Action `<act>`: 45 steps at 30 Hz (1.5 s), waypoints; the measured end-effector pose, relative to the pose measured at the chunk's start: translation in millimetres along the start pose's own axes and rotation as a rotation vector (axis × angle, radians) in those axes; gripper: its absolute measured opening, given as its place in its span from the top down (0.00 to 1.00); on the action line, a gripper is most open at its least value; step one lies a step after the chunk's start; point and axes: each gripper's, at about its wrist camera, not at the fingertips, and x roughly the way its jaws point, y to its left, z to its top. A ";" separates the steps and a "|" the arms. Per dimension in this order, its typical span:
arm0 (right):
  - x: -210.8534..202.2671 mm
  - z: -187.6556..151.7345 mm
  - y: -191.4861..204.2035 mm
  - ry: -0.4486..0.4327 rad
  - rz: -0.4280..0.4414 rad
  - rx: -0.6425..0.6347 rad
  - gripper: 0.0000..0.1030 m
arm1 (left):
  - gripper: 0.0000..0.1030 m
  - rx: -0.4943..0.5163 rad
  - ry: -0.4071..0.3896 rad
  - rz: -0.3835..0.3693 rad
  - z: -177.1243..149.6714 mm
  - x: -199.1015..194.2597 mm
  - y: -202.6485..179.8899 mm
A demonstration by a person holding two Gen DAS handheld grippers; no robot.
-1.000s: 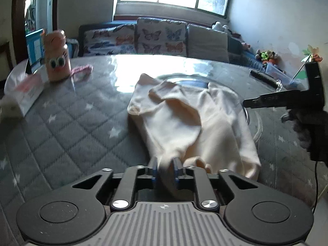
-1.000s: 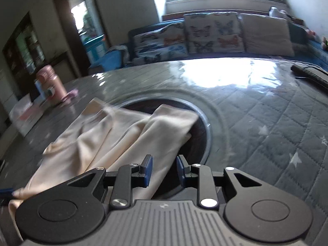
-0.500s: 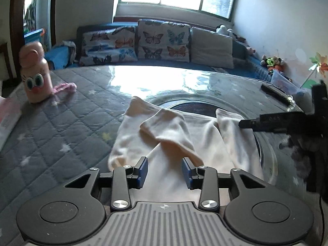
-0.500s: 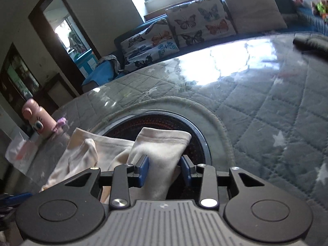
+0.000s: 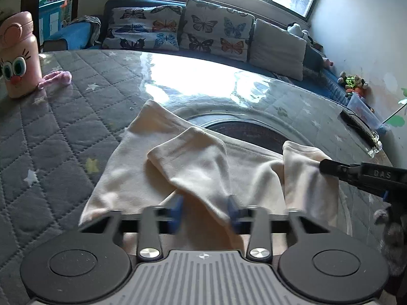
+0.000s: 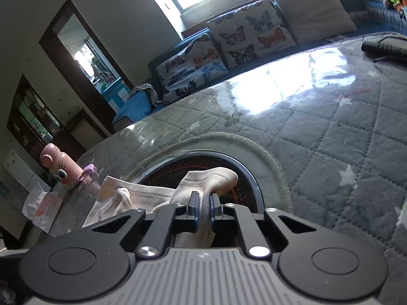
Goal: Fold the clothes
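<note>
Cream cotton garment point(image 5: 157, 167) lies crumpled mid-table, part over the round dark inset point(image 6: 244, 175); left gripper point(image 5: 204, 211) closing, pads still apart, a sleeve fold between them; right gripper point(image 6: 203, 204) pinched tight on the far-right sleeve point(image 6: 216, 179). Risks: left pads may bite two layers or only an edge, so the fold drags skewed; the glossy table cover point(image 5: 63, 132) could let the body slide.
</note>
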 end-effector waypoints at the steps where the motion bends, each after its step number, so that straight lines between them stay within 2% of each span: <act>1: -1.6 0.0 1.5 -0.004 0.002 -0.004 0.93 | 0.94 -0.005 0.002 -0.004 0.6 0.7 0.3; 3: -7.7 0.3 4.3 -0.018 0.007 -0.008 0.93 | 0.97 -0.005 -0.016 -0.002 1.4 -3.5 1.8; 10: -48.2 0.2 4.1 -0.081 -0.012 -0.022 0.96 | 0.98 -0.016 -0.137 0.060 3.1 -47.9 22.0; 15: -79.2 -2.9 -2.8 -0.124 -0.056 -0.022 0.96 | 0.98 -0.067 -0.216 0.127 -1.0 -86.7 53.9; 20: -94.2 -11.4 -10.0 -0.134 -0.098 -0.007 0.97 | 0.98 -0.145 -0.256 0.208 -18.0 -117.6 92.4; 28: -133.3 -31.9 -22.8 -0.198 -0.164 0.010 0.97 | 0.98 -0.232 -0.240 0.332 -59.3 -145.3 150.3; 33: -162.9 -47.7 -37.0 -0.213 -0.248 0.009 0.97 | 0.98 -0.261 -0.192 0.369 -88.2 -150.9 173.1; 40: -193.2 -63.9 -75.0 -0.230 -0.376 0.079 0.98 | 0.98 -0.219 -0.144 0.352 -118.6 -160.1 171.9; 44: -187.0 -71.5 -93.0 -0.178 -0.433 0.096 0.98 | 0.97 -0.134 -0.119 0.350 -120.3 -156.9 157.2; 45: -184.4 -73.7 -96.0 -0.164 -0.442 0.097 0.97 | 0.94 -0.107 -0.119 0.347 -120.4 -158.9 151.8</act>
